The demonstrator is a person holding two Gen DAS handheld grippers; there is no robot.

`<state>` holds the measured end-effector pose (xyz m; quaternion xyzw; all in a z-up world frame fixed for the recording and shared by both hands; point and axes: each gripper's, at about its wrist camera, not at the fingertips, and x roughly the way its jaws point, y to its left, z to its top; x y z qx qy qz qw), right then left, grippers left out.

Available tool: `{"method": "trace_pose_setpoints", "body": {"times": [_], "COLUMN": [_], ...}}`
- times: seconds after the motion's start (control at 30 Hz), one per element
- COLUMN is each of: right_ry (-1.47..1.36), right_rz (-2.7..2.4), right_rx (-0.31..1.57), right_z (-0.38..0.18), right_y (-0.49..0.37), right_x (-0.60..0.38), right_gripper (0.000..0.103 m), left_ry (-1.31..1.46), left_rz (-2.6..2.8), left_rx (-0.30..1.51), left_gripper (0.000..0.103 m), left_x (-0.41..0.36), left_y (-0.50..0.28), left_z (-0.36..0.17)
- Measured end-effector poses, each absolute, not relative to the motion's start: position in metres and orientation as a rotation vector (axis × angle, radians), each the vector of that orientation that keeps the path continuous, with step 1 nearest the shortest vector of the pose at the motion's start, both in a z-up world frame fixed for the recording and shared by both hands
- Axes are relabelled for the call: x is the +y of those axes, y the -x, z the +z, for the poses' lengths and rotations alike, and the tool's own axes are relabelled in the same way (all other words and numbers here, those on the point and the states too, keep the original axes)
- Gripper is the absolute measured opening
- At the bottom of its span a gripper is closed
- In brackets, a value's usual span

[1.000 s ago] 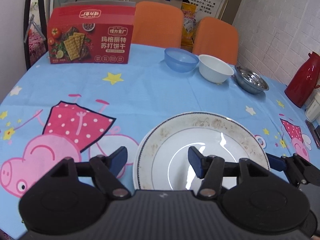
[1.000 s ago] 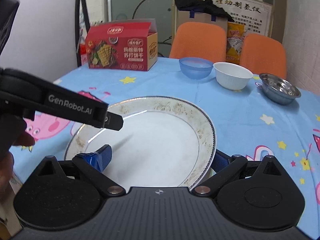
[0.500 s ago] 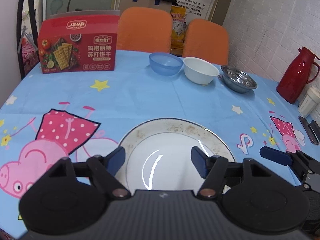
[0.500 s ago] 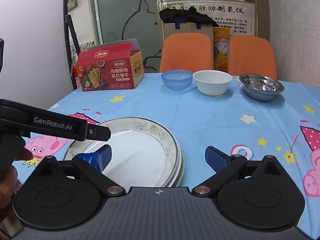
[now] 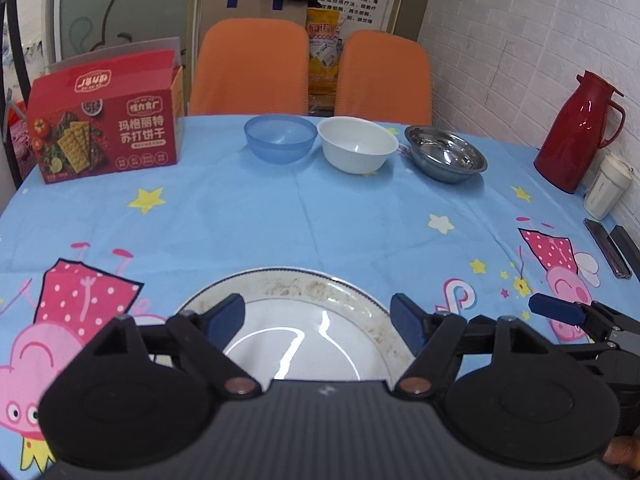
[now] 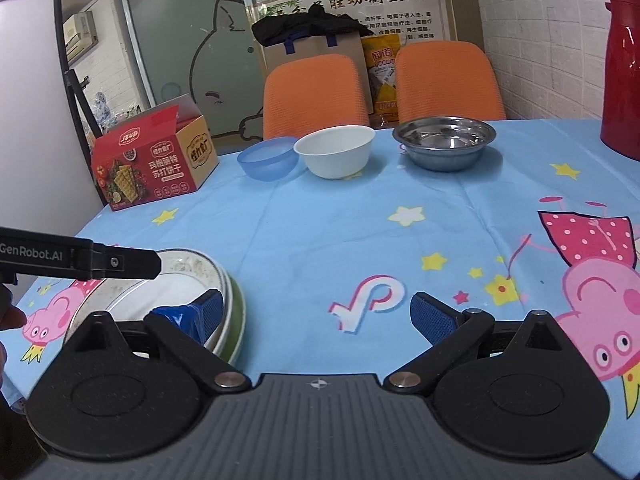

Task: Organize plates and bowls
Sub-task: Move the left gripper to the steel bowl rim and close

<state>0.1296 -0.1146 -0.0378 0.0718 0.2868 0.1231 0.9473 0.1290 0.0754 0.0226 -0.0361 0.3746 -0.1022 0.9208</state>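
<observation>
Porcelain plates (image 6: 208,280) are seen stacked at lower left, bowls (image 6: 336,152) lined along the upper centre. Both the left gripper (image 5: 318,320) and right gripper (image 6: 316,312) are spread wide, holding nothing. Nested carelessly, the stainless bowl (image 6: 444,140) could chip the white one.

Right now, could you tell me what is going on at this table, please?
A person with a gripper in each hand is organizing dishes. The left gripper hovers open over a stack of plates near the table edge, gripping nothing. The right gripper is open beside that stack, over bare tablecloth. At the far side, a blue plastic bowl, a white bowl and a steel bowl stand in a row, not yet stacked.
</observation>
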Motion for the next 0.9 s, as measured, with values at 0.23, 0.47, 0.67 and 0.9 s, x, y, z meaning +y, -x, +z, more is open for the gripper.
{"method": "trace_pose_setpoints", "body": {"times": [0.23,0.47,0.67,0.9], "right_ry": [-0.202,-0.250,-0.317,-0.267], "right_rz": [0.184,0.104,0.065,0.003], "right_rx": [0.589,0.579,0.631,0.724], "right_z": [-0.032,-0.023,-0.021,-0.041], "right_y": [-0.172,-0.231,-0.310,-0.383], "right_x": [-0.169,-0.218,-0.245,-0.244], "right_gripper": [0.088,0.088,0.088,0.088], "left_ry": [0.051,0.016,0.010,-0.006], "left_rz": [-0.289,-0.399,-0.465,-0.484], "left_rx": [0.768,0.738,0.794,0.950], "left_gripper": [0.073,0.073,0.073,0.073], "left_x": [0.045,-0.013,-0.080,-0.129], "left_y": [-0.185,-0.284,-0.398,-0.483], "left_z": [0.039,0.060,0.048,-0.004]}}
